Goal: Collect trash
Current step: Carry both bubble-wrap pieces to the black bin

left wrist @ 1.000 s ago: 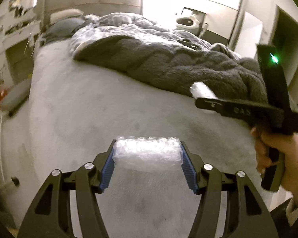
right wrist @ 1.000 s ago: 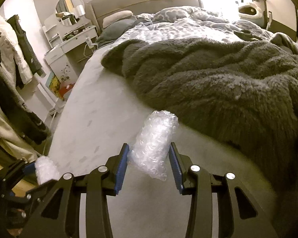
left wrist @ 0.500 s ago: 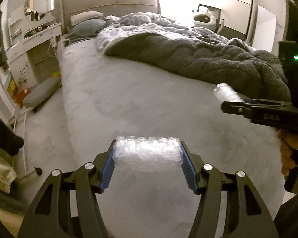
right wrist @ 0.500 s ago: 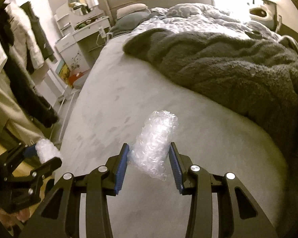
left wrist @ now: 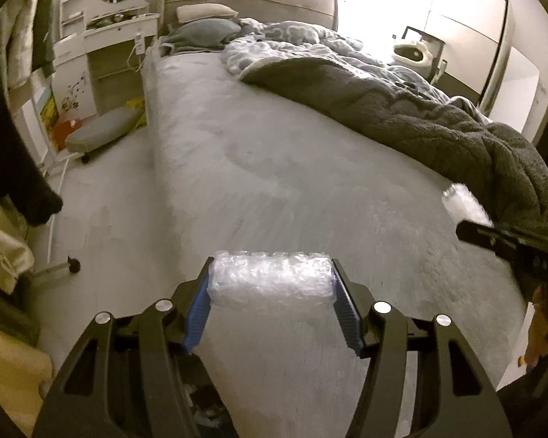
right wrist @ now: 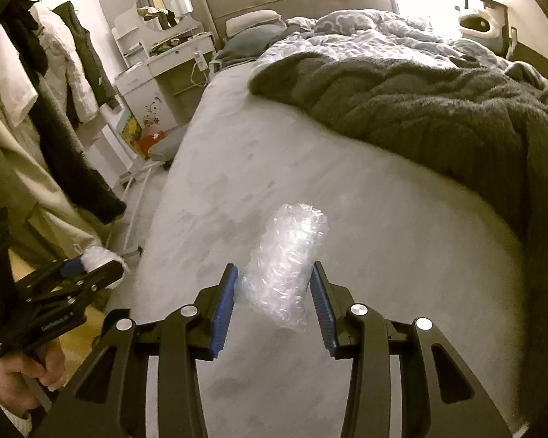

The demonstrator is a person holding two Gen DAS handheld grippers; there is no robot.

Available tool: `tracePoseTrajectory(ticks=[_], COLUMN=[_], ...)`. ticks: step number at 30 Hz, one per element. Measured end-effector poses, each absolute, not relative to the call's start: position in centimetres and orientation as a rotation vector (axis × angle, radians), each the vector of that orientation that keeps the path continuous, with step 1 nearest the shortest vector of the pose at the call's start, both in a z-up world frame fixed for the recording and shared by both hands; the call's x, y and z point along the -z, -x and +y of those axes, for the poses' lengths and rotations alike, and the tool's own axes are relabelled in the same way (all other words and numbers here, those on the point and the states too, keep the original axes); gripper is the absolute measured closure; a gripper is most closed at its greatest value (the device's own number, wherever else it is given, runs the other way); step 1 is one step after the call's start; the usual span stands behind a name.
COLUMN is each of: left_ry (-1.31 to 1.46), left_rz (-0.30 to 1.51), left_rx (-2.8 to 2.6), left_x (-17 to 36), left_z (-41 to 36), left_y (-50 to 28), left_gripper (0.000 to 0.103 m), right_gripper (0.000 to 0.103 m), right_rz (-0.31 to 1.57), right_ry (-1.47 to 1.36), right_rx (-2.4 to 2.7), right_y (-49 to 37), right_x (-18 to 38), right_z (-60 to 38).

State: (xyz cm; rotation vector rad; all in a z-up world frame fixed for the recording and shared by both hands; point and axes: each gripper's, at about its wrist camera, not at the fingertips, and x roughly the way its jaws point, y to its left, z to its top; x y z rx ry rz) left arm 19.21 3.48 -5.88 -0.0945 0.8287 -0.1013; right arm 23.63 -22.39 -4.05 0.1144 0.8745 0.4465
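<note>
Bubble wrap fills both my grippers: the left gripper (left wrist: pixel 270 304) clamps one roll (left wrist: pixel 272 277) crosswise, the right gripper (right wrist: pixel 274 304) pinches another roll (right wrist: pixel 286 264) upright, above the bed (right wrist: pixel 383 255), ready for disposal.

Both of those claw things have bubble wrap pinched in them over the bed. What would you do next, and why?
Probably carry both away toward a bin. The left gripper already clamps a bubble wrap roll, the right gripper clamps another bubble wrap piece, and no bin or other trash shows on the bed.
</note>
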Motion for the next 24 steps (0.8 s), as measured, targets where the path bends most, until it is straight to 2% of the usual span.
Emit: tracePoseTrajectory(ticks=[24], left_ry=[0.123], left_rz=[0.923], left_rx=[-0.106], left_x=[8.8], left_z=[10.2], left_y=[-13.7], left_gripper=[0.040], right_gripper=[0.062], right_rz=[0.885], right_ry=[-0.042], right_rx=[-0.554], right_y=[-17.9], right_x=[4.4], right_z=[-15.5])
